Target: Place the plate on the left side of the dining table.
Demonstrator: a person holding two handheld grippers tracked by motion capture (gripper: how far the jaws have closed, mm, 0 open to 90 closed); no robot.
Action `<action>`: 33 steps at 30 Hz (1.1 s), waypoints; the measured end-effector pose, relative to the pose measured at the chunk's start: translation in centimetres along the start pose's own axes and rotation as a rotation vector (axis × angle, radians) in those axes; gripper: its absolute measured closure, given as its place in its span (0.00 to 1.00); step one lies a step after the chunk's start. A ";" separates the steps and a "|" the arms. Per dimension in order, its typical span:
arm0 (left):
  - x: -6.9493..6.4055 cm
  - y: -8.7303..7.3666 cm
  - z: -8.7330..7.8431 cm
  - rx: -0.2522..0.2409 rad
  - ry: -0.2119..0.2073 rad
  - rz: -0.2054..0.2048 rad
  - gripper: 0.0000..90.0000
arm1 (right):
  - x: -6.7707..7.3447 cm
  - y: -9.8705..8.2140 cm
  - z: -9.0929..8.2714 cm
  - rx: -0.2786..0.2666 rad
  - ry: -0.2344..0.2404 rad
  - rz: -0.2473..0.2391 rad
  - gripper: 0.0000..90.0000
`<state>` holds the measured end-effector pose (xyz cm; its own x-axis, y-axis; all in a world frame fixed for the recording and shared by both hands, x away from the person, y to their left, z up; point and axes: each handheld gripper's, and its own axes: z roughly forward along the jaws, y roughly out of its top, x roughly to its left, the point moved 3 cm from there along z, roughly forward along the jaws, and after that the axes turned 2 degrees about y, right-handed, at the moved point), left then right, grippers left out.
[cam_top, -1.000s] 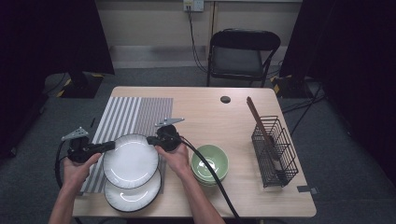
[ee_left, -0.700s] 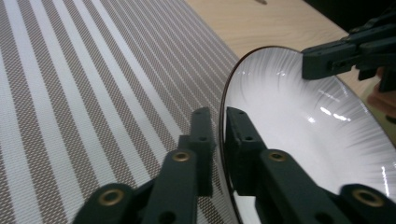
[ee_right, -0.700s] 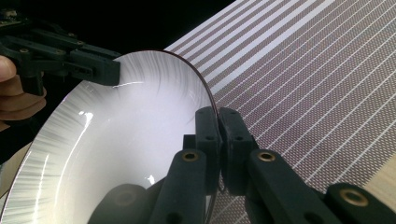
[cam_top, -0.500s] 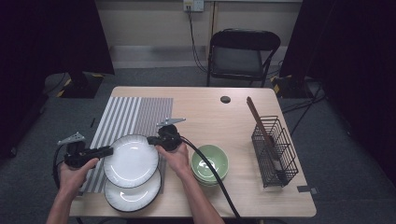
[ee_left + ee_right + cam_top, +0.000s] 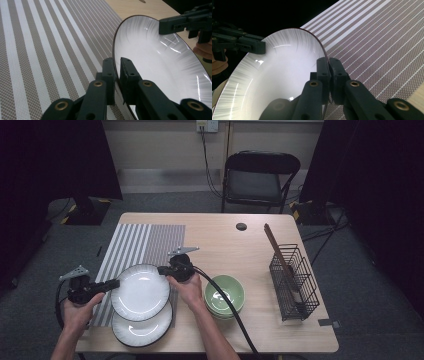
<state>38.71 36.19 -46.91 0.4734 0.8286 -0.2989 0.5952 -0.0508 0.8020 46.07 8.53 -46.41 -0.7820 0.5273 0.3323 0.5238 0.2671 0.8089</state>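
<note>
A white plate with a dark rim (image 5: 140,292) hangs tilted just above a second, matching plate (image 5: 142,332) that lies on the table's near left. My left gripper (image 5: 116,283) pinches the upper plate's left rim. In the left gripper view its jaws (image 5: 117,62) have just been closing, and the rim (image 5: 155,65) stands between the pads. My right gripper (image 5: 161,269) is shut on the opposite rim, which the right gripper view shows edge-on between its fingertips (image 5: 328,62). That view also shows the plate's white face (image 5: 274,70) running off to the left.
A striped grey placemat (image 5: 140,242) lies under and behind the plates. Stacked green bowls (image 5: 224,295) sit right of my right hand. A black wire basket (image 5: 293,282) holding a wooden utensil (image 5: 277,250) stands at the right. A folding chair (image 5: 260,177) stands behind the table.
My left gripper has shifted slightly toward the table's near edge, still at the plate's left rim. The right gripper and the plate have kept their place.
</note>
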 end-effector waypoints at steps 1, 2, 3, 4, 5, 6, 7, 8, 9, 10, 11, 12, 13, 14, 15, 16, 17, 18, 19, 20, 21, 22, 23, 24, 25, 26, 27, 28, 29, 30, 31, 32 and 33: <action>0.0 0.1 0.1 0.001 0.002 -0.001 0.93 | 0.0 0.0 0.0 -0.001 -0.004 0.005 0.98; 0.0 0.3 0.2 -0.003 0.012 0.012 0.94 | -0.1 0.1 0.0 -0.002 -0.004 0.004 0.98; 0.0 0.4 0.3 -0.003 0.013 0.006 0.94 | -0.1 0.1 0.0 -0.006 -0.008 0.001 0.98; 0.1 0.6 0.5 -0.006 0.013 0.005 0.94 | -0.2 0.3 -0.1 -0.006 -0.016 -0.003 0.98; 0.0 0.7 0.6 -0.010 0.013 -0.005 0.95 | -0.3 0.4 -0.1 -0.008 -0.020 -0.005 0.98; 0.1 0.9 0.6 -0.005 0.016 0.005 0.95 | -0.3 0.5 -0.2 -0.006 -0.020 -0.005 0.98; 0.2 1.1 0.7 -0.005 0.021 0.011 0.95 | -0.4 0.6 -0.2 -0.006 -0.024 -0.006 0.98; 0.2 1.3 0.8 -0.010 0.027 0.008 0.95 | -0.4 0.6 -0.2 -0.008 -0.025 -0.009 0.98; 0.3 1.4 0.9 -0.014 0.025 0.005 0.96 | -0.5 0.7 -0.2 -0.010 -0.026 -0.007 0.98; 0.3 1.4 1.0 -0.018 0.027 0.001 0.96 | -0.5 0.7 -0.3 -0.013 -0.030 -0.004 0.98; 0.3 1.5 1.0 -0.022 0.027 -0.001 0.96 | -0.5 0.8 -0.3 -0.017 -0.037 -0.005 0.98; 0.3 1.5 1.0 -0.018 0.030 0.002 0.96 | -0.5 0.8 -0.3 -0.019 -0.039 -0.004 0.98; 0.3 1.5 1.1 -0.021 0.027 -0.010 0.96 | -0.5 0.8 -0.3 -0.020 -0.041 -0.005 0.98; 0.4 1.6 1.1 -0.021 0.027 -0.014 0.96 | -0.5 0.8 -0.3 -0.021 -0.042 -0.007 0.98; 0.4 1.6 1.1 -0.018 0.028 -0.007 0.96 | -0.5 0.9 -0.2 -0.021 -0.044 -0.007 0.98; 0.4 1.6 1.1 -0.021 0.030 -0.013 0.96 | -0.5 0.9 -0.2 -0.020 -0.046 -0.005 0.98; 0.6 1.7 1.0 -0.027 0.031 -0.018 0.96 | -0.5 1.0 -0.2 -0.021 -0.048 -0.008 0.98; 0.7 1.8 1.0 -0.031 0.032 -0.019 0.96 | -0.5 1.1 -0.1 -0.024 -0.049 -0.008 0.98; 0.7 1.9 1.0 -0.032 0.031 -0.022 0.96 | -0.4 1.2 -0.1 -0.025 -0.050 -0.011 0.98; 0.8 2.1 0.9 -0.034 0.033 -0.018 0.97 | -0.4 1.3 0.0 -0.025 -0.051 -0.015 0.98; 0.8 2.2 0.9 -0.036 0.036 -0.015 0.97 | -0.4 1.4 0.0 -0.028 -0.051 -0.015 0.98; 0.8 2.3 0.9 -0.034 0.042 -0.009 0.97 | -0.3 1.5 0.0 -0.029 -0.053 -0.017 0.98; 0.8 2.5 0.9 -0.033 0.047 -0.001 0.97 | -0.4 1.5 0.0 -0.027 -0.054 -0.019 0.98; 0.8 2.6 0.9 -0.033 0.047 0.001 0.97 | -0.4 1.6 0.1 -0.032 -0.051 -0.016 0.98; 0.8 2.7 0.8 -0.029 0.049 0.005 0.97 | -0.5 1.6 0.1 -0.034 -0.052 -0.014 0.98; 0.8 2.8 0.9 -0.034 0.053 0.009 0.97 | -0.5 1.7 0.1 -0.034 -0.053 -0.014 0.98; 0.9 3.0 0.8 -0.032 0.055 0.014 0.97 | -0.5 1.8 0.2 -0.036 -0.058 -0.020 0.98; 0.9 3.1 0.9 -0.036 0.053 0.019 0.97 | -0.5 1.9 0.1 -0.037 -0.060 -0.020 0.98; 0.9 3.1 0.9 -0.039 0.051 0.010 0.97 | -0.5 2.0 0.1 -0.041 -0.061 -0.020 0.98; 0.9 3.3 0.9 -0.039 0.048 0.014 0.97 | -0.5 2.0 0.1 -0.042 -0.063 -0.022 0.98; 0.9 3.4 0.9 -0.038 0.051 0.022 0.97 | -0.5 2.2 0.0 -0.045 -0.063 -0.019 0.98; 0.9 3.5 0.9 -0.043 0.047 0.018 0.97 | -0.5 2.3 -0.1 -0.047 -0.067 -0.018 0.98; 0.9 3.7 0.9 -0.041 0.047 0.022 0.97 | -0.5 2.3 -0.1 -0.049 -0.068 -0.019 0.98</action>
<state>41.93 36.25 -44.74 0.4544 0.8529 -0.2572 0.5575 -0.0471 0.8288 47.70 8.80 -44.65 -0.7663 0.5764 0.2840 0.4904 0.2390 0.8381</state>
